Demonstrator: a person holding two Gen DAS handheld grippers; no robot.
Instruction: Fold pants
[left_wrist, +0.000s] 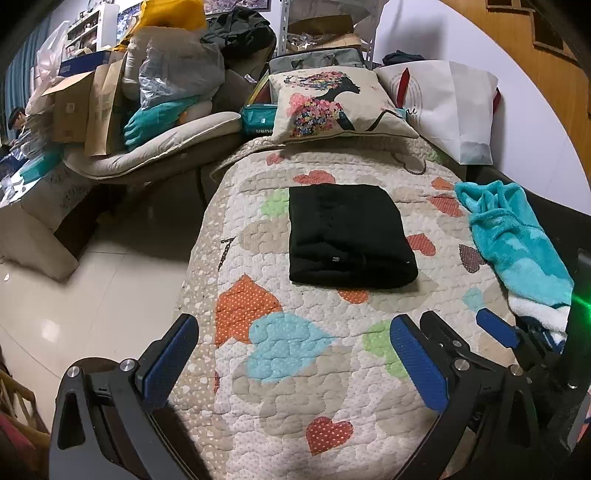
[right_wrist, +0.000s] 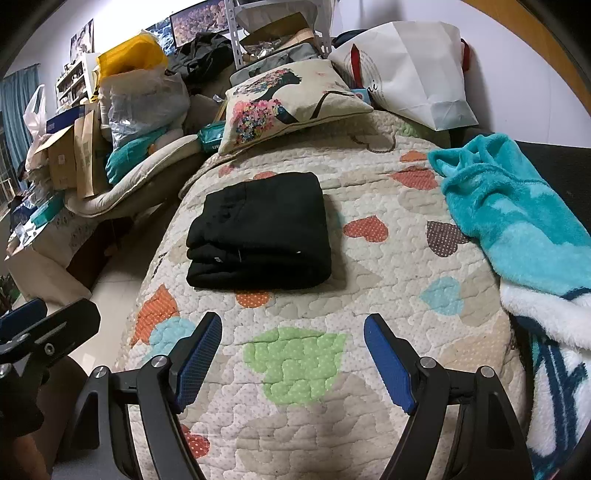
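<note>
We've got the black pants (left_wrist: 349, 236) folded into a neat rectangle on the heart-print quilt (left_wrist: 295, 369), just short of the flower pillow (left_wrist: 332, 105). Our left gripper (left_wrist: 295, 362) and right gripper (right_wrist: 293, 356) both hover spread wide, holding nothing (teal blanket (right_wrist: 517, 221) lies right of the pants).
</note>
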